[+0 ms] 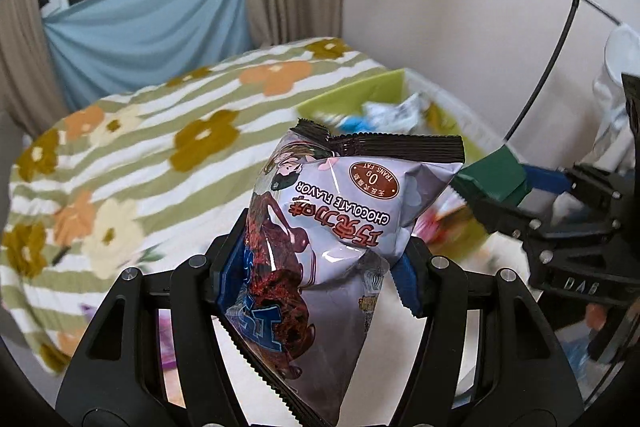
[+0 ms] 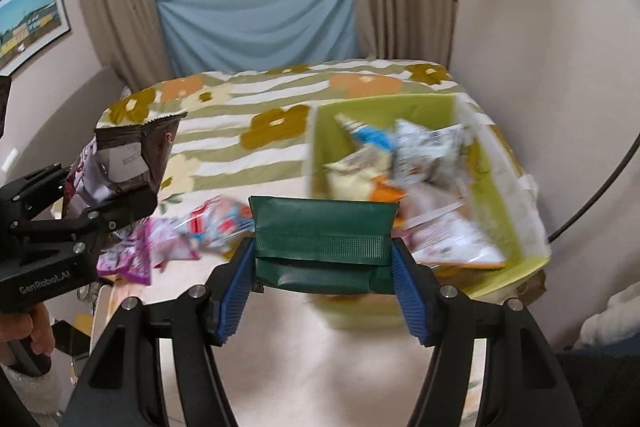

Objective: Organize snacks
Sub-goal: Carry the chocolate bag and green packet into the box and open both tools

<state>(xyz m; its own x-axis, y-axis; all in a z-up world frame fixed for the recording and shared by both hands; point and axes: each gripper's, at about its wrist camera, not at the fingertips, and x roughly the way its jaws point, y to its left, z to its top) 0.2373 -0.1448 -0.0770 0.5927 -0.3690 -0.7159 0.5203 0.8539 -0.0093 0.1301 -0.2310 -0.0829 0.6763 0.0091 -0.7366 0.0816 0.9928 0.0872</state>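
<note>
My left gripper (image 1: pixel 320 259) is shut on a chocolate flavor snack bag (image 1: pixel 340 227), grey-lilac with a dark brown seal, held above the bed; it also shows in the right wrist view (image 2: pixel 124 163). My right gripper (image 2: pixel 322 267) is shut on a dark green packet (image 2: pixel 324 243), held in front of a green box (image 2: pixel 492 211) that holds several snack packs. In the left wrist view the right gripper (image 1: pixel 520 203) and its green packet (image 1: pixel 496 179) are at the right.
A floral striped blanket (image 2: pixel 248 99) covers the bed. Loose pink and purple snack packs (image 2: pixel 192 231) lie on it left of the box. Curtains, a window and a blue cloth are behind; a wall is at the right.
</note>
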